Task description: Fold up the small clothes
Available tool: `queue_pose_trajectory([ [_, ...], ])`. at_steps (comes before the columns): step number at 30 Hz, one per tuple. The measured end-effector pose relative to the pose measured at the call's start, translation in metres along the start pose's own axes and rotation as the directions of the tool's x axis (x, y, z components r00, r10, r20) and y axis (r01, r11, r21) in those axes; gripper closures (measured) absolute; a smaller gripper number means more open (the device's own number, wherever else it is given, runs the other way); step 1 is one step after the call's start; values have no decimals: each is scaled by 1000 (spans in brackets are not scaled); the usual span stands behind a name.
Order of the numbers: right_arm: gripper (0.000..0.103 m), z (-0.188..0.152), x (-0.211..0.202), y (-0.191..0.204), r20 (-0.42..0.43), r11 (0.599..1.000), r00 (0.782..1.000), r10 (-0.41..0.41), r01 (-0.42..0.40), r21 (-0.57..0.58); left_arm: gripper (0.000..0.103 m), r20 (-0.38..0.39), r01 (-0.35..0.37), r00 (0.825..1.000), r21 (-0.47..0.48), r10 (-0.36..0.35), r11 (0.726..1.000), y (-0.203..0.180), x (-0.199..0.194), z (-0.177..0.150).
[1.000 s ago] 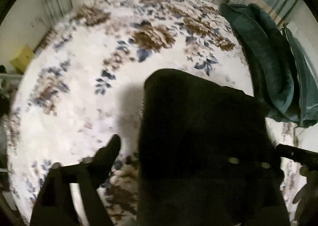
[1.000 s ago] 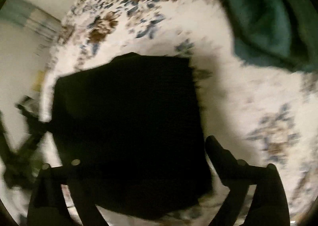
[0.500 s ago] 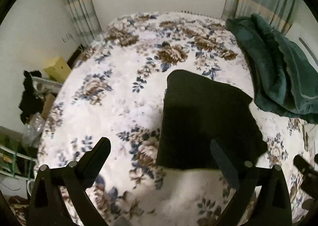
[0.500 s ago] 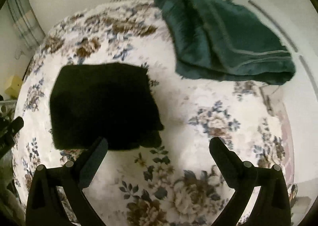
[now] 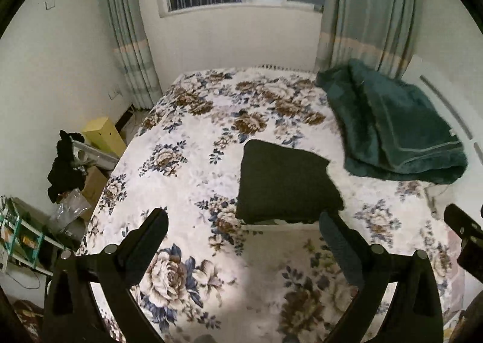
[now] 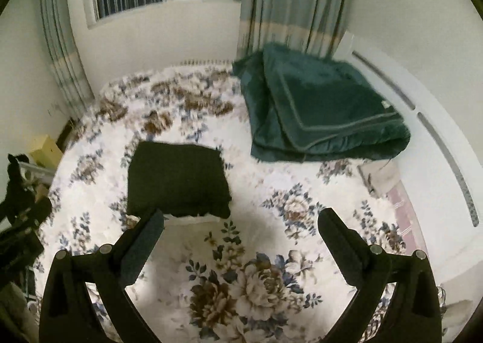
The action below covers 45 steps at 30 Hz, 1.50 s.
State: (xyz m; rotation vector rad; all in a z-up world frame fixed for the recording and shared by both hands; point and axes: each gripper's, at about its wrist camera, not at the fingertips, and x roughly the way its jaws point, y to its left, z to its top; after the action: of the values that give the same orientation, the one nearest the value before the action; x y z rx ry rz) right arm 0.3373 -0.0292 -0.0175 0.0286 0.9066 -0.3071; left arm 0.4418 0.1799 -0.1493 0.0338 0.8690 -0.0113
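A dark garment (image 5: 285, 183) lies folded into a flat rectangle on the floral bedspread (image 5: 193, 168). It also shows in the right wrist view (image 6: 178, 180). My left gripper (image 5: 243, 223) is open and empty, held above the bed on the near side of the garment. My right gripper (image 6: 241, 220) is open and empty, also raised on the near side of the garment. Part of the right gripper shows at the right edge of the left wrist view (image 5: 465, 231). Neither gripper touches the cloth.
A folded dark green blanket (image 5: 392, 128) lies at the bed's far right, also in the right wrist view (image 6: 320, 107). A yellow box (image 5: 104, 134), black clothes on a rack (image 5: 65, 168) and clutter stand left of the bed. A window and curtains are behind.
Both grippers let go of the dark garment and pulled up and back from the bed. The garment now lies folded and flat, smaller in both views.
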Motion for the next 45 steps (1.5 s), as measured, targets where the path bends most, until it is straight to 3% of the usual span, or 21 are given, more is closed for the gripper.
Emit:
queue_pose_trajectory([
  [8,0,-18,-111,-25,112,1000,994,20,-20,-4,1,99,31,995,20,-33,999,-12,-86,-13],
  [17,0,-49,-194,-48,188,999,981,37,-38,0,1,142,60,988,-3,-59,998,-13,-140,-33],
  [29,0,-65,-236,-66,234,998,970,67,-66,-12,0,224,65,973,-8,-62,998,-16,-185,-46],
  [45,0,-55,-236,-68,233,994,967,106,-99,-40,0,218,67,974,-13,-63,998,-14,-189,-49],
])
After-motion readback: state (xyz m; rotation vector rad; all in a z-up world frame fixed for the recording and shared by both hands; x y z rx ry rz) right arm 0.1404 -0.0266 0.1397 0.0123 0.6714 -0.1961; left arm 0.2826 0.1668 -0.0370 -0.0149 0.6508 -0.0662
